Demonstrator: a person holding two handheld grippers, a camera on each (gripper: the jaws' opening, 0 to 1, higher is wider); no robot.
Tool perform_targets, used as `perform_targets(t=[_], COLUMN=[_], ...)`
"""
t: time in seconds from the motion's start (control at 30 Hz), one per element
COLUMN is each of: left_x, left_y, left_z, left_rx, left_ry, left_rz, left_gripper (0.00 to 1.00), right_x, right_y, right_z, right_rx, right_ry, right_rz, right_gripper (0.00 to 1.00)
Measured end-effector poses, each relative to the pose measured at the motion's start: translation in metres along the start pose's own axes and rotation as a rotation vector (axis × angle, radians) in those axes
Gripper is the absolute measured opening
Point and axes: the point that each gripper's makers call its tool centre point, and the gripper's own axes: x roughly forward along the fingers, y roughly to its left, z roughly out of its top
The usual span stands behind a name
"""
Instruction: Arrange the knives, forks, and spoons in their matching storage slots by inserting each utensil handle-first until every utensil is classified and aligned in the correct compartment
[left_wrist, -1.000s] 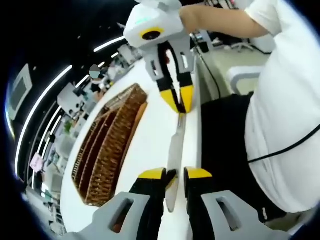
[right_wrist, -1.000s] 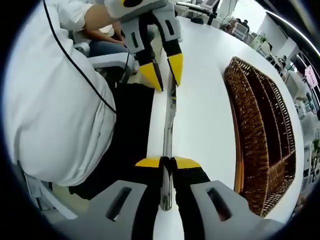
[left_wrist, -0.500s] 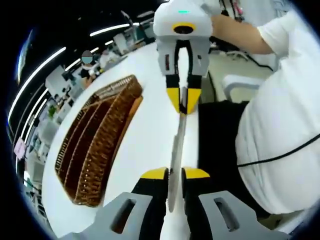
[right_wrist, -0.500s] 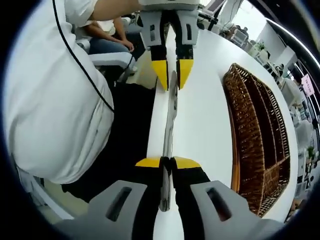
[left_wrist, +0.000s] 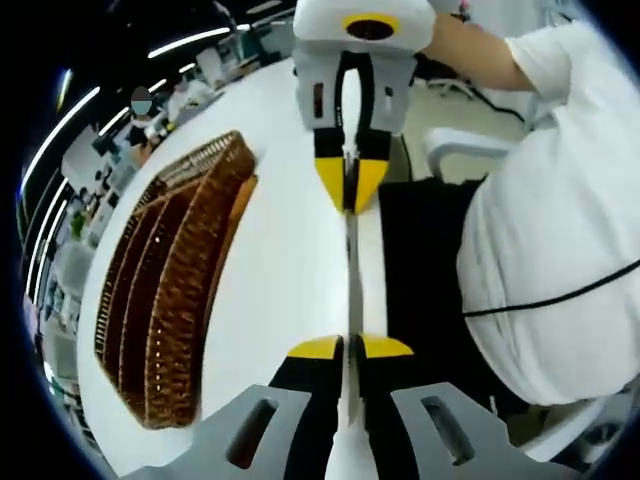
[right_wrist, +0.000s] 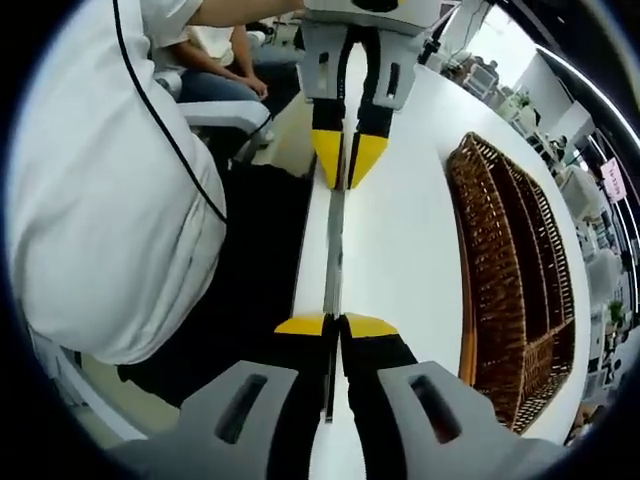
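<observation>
in my left gripper view the wicker tray (left_wrist: 175, 300) lies to the left of my jaws on the white table (left_wrist: 280, 270), its long slots running away from me. straight ahead, the knife (left_wrist: 352, 270) runs in a line from my left gripper (left_wrist: 349, 347) up to the right gripper (left_wrist: 350, 185), which faces me from the top. my left jaws are closed on the near end of the knife, and the right gripper's yellow tips are pinched on the far end. the knife hangs over the table's edge, beside the tray and well apart from it. to the right of it stands a person in a white shirt (left_wrist: 550, 230).

in my right gripper view the shirt (right_wrist: 110, 200) is on the left. the knife (right_wrist: 333, 250) runs up the middle from my right gripper (right_wrist: 335, 326), clamped on its near end, to the left gripper (right_wrist: 349, 160), whose tips are closed on the far end. the table (right_wrist: 400, 240) lies to the right of the knife, and the tray (right_wrist: 510, 270) sits further right, apart from both grippers.
</observation>
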Motion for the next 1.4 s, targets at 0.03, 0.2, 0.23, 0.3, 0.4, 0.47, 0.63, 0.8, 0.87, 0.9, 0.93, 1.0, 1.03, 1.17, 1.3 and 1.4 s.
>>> perform_targets(t=[0.03,0.2,0.23,0.3,0.4,0.47,0.63,0.8,0.87,0.9,0.93,1.0,1.03,1.17,1.3,1.4], left_x=[0.0,0.001,0.001,0.002,0.002,0.002,0.002,0.003,0.003,0.003,0.003,0.004,0.004,0.004,0.004,0.004], left_y=[0.001,0.001,0.001,0.001,0.002,0.002,0.001,0.002,0.002,0.002,0.003,0.002,0.002,0.002,0.002,0.002], left_z=[0.001,0.002,0.002,0.002,0.002,0.002,0.002,0.002,0.002,0.002,0.003,0.003,0.003,0.003,0.002,0.002], left_rx=[0.003,0.01,0.012,0.014,0.014,0.01,-0.012,-0.036,-0.038,-0.038,-0.04,-0.043,-0.045,-0.056,-0.059,-0.061], left_ry=[-0.005,0.008,0.01,0.014,0.02,0.02,0.023,0.017,0.021,0.023,0.025,0.028,0.029,0.035,0.039,0.039], left_rz=[0.002,-0.008,-0.013,-0.02,-0.035,-0.044,-0.077,-0.108,-0.114,-0.114,-0.118,-0.127,-0.132,-0.151,-0.157,-0.16], left_gripper=[0.04,0.01,0.01,0.01,0.01,0.01,0.01,0.01,0.01,0.01,0.01,0.01,0.01,0.01,0.01,0.01], right_x=[0.0,0.0,0.0,0.0,0.0,0.0,0.0,-0.002,-0.003,-0.003,-0.003,-0.003,-0.004,-0.005,-0.007,-0.007], right_y=[0.0,0.0,0.0,0.0,0.0,0.0,0.003,0.003,0.002,0.003,0.003,0.003,0.003,0.004,0.005,0.005], right_z=[0.0,0.0,-0.001,-0.001,-0.001,-0.001,-0.001,-0.004,-0.006,-0.007,-0.006,-0.007,-0.007,-0.009,-0.014,-0.015], right_rx=[0.002,0.035,0.039,0.067,0.082,0.09,0.109,0.109,0.11,0.11,0.107,0.111,0.111,0.11,0.096,0.103], right_ry=[-0.001,-0.013,-0.016,-0.028,-0.042,-0.045,-0.037,-0.038,-0.032,-0.032,-0.034,-0.033,-0.031,-0.023,-0.003,-0.006], right_rz=[0.002,0.025,0.031,0.056,0.083,0.092,0.123,0.15,0.155,0.157,0.16,0.168,0.17,0.183,0.198,0.207], right_gripper=[0.04,0.05,0.05,0.05,0.05,0.05,0.05,0.05,0.05,0.05,0.05,0.05,0.05,0.05,0.05,0.06])
